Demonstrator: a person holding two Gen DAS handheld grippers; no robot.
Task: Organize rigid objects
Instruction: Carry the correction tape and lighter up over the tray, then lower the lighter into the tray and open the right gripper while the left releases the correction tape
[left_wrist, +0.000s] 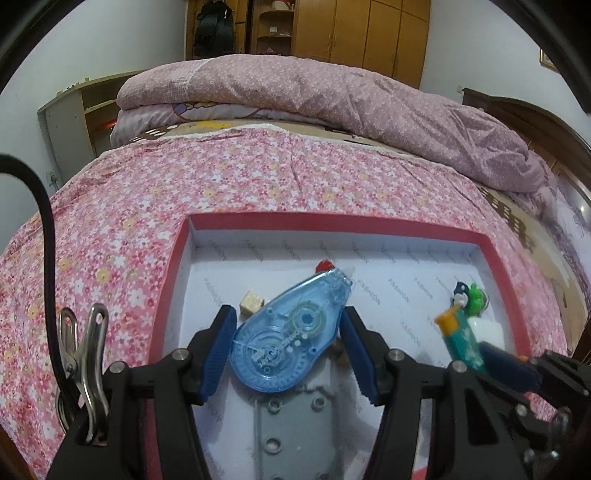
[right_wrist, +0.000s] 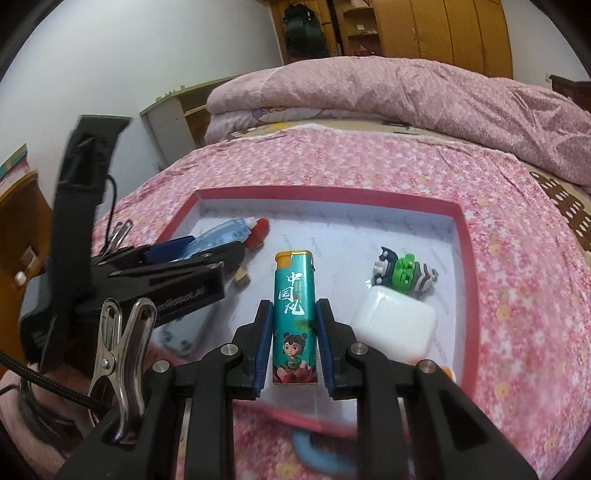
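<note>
A red-rimmed box with a white lining lies on the flowered bedspread; it also shows in the right wrist view. My left gripper is shut on a blue see-through correction tape dispenser and holds it over the box's left part. My right gripper is shut on a teal lighter with an orange top, over the box's near middle. The lighter also shows in the left wrist view. The left gripper appears in the right wrist view.
In the box lie a small tan cube, a red piece, a green and black toy figure and a white case. A folded pink quilt lies at the far side of the bed.
</note>
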